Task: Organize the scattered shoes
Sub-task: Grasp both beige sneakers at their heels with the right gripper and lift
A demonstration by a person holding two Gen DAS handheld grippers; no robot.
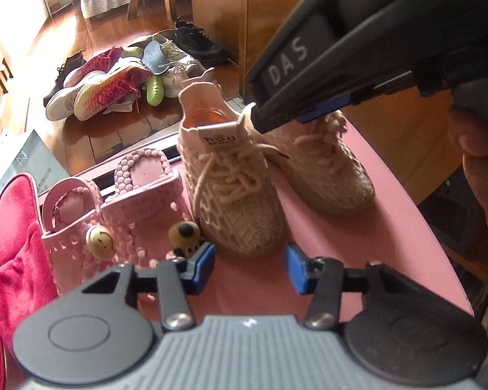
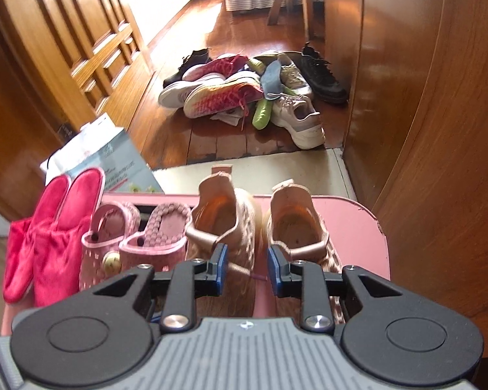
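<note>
Shoes [image 2: 244, 94] piled on the floor look light and floppy, so grab by the heel collar. Knit sneakers [image 1: 234, 188] sit paired on the pink surface [image 1: 390, 237]. Left hand-held gripper [image 1: 250, 268] and right hand-held gripper [image 2: 245, 271] both gape, holding nothing.

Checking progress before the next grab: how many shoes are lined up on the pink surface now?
6. Two red slippers at the left end, two pink clogs beside them, then two beige knit sneakers: one by the clogs, one at the right end. None seem hidden.
</note>
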